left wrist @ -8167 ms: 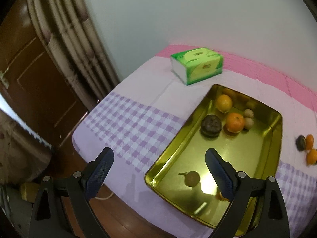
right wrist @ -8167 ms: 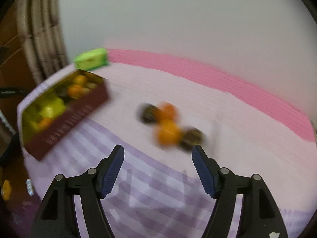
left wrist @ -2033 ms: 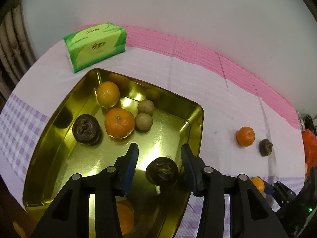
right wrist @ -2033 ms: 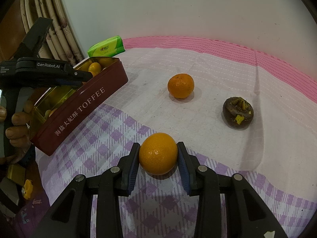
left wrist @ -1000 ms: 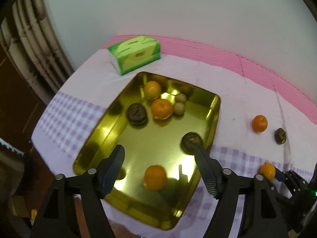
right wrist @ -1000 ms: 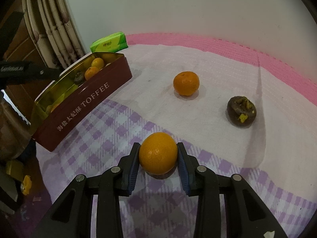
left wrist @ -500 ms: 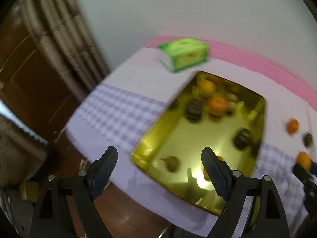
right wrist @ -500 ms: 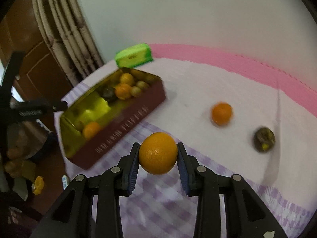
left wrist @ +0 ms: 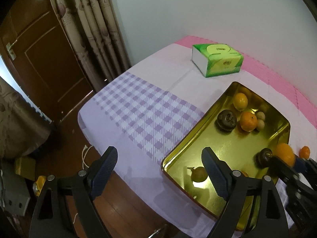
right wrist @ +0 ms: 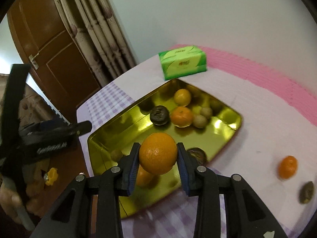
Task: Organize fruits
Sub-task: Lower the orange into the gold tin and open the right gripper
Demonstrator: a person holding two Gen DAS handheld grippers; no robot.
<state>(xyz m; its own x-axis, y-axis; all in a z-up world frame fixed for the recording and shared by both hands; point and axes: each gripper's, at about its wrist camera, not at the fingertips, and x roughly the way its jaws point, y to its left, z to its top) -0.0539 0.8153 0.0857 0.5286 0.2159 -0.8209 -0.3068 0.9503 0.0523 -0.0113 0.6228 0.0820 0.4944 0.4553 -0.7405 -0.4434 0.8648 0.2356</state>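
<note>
Right claw (right wrist: 158, 159) pinches a round orange citrus fruit (right wrist: 158, 153) between its blue pads, one pad pressed to each side, and holds it in the air over the near part of a shallow gold-coloured metal tin (right wrist: 236, 119) that sits on the bench. From the left wrist view the same fruit (left wrist: 284, 153) shows at the tin's right rim (left wrist: 288, 130), gripped by the right claw (left wrist: 285, 159).

Left claw (left wrist: 159, 170) is spread wide with nothing between its pads; its jaws have just been opening. It hangs off the near left corner of the tin, one finger over the wooden floor (left wrist: 67, 138) and the other over the tin's edge.

Inside the tin, towards the far end, lie a yellow-orange citrus (right wrist: 182, 97), a dark brown wrinkled fruit (right wrist: 159, 115), an orange mandarin (right wrist: 181, 116) and two small tan round fruits (right wrist: 203, 117), all close together. Nearer the claw sit another dark fruit (right wrist: 197, 154), partly hidden, an orange fruit (right wrist: 143, 175) under the held one, and a small brownish fruit (left wrist: 198, 173) with a stalk.

On the bench, right of the tin, a small orange mandarin (right wrist: 287, 167) and a dark brown fruit (right wrist: 306, 191) lie near each other, the latter blurred. A green tissue pack (right wrist: 183, 64) stands just beyond the tin's far end. The bench wears a cloth (left wrist: 148, 111) checked in purple and white, with a pink band along the wall. Beige patterned curtains (left wrist: 93, 29) and a brown wooden door (left wrist: 43, 59) stand to the left.
</note>
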